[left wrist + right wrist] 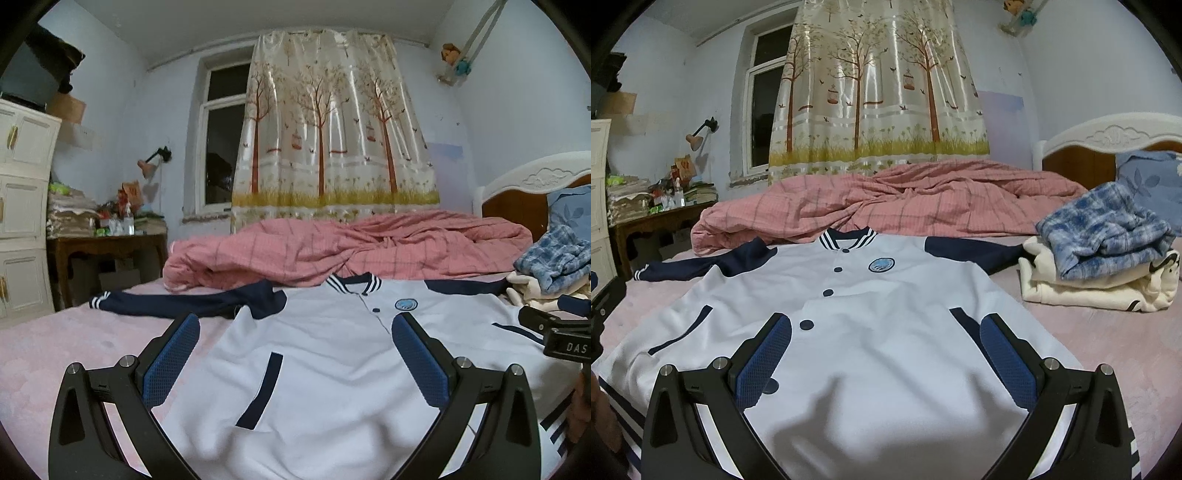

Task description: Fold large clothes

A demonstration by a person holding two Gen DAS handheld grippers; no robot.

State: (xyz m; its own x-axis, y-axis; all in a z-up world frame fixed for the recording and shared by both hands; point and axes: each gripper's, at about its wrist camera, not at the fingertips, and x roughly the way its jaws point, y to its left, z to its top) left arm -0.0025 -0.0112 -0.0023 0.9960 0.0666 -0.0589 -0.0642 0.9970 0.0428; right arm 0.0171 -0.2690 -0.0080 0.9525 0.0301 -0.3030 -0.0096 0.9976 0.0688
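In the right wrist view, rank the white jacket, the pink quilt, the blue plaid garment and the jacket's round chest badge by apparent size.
1. white jacket, though it lies nearest the camera
2. pink quilt
3. blue plaid garment
4. round chest badge

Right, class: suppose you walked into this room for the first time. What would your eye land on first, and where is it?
First, the white jacket with navy sleeves, spread flat and buttoned on the pink bed, collar pointing away. Both the left hand-held gripper and right hand-held gripper hover open above its lower half. Beyond it lies a rumpled pink quilt, with a tree-patterned curtain at the window behind.
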